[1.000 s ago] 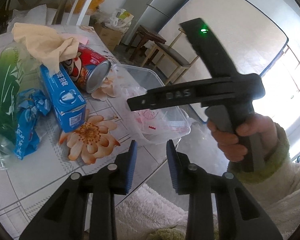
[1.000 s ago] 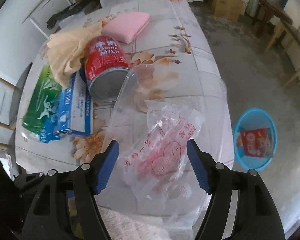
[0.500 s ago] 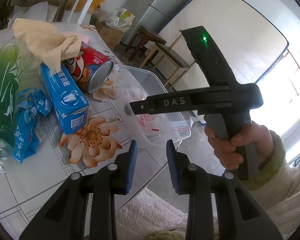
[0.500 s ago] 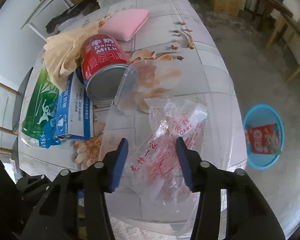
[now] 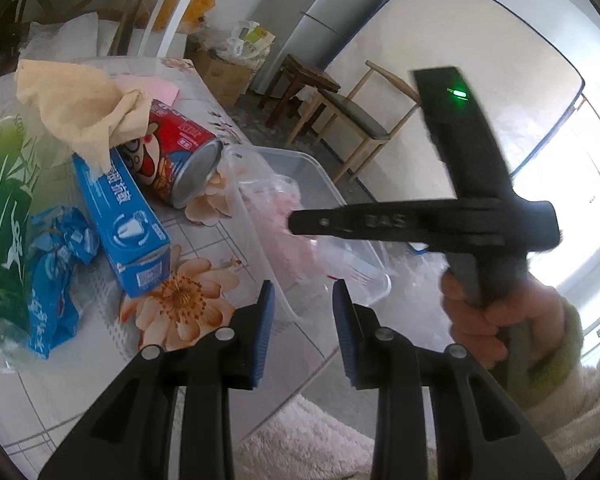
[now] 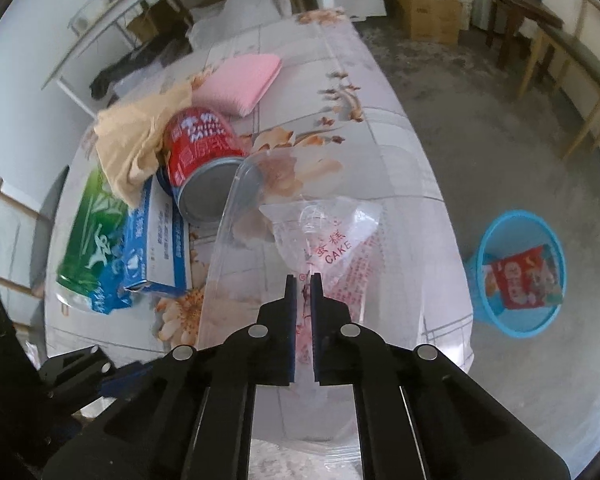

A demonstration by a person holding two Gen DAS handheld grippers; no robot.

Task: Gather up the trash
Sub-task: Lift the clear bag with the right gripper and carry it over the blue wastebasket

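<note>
Right gripper fingers, wide apart a second ago, now nearly closed, pinching the clear cake wrapper in the clear container at the worktop's near edge.

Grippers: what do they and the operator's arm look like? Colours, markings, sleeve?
Both are matte black plastic. The left gripper and right gripper have flat blue ribbed pads and silver pivot bolts on their linkage arms. Seen from the left wrist view, the right unit is a T-shaped handle embossed "DAS" with a lit green LED. The right hand is bare, in a fuzzy cream sleeve with a greenish cuff. No cables visible.
</note>
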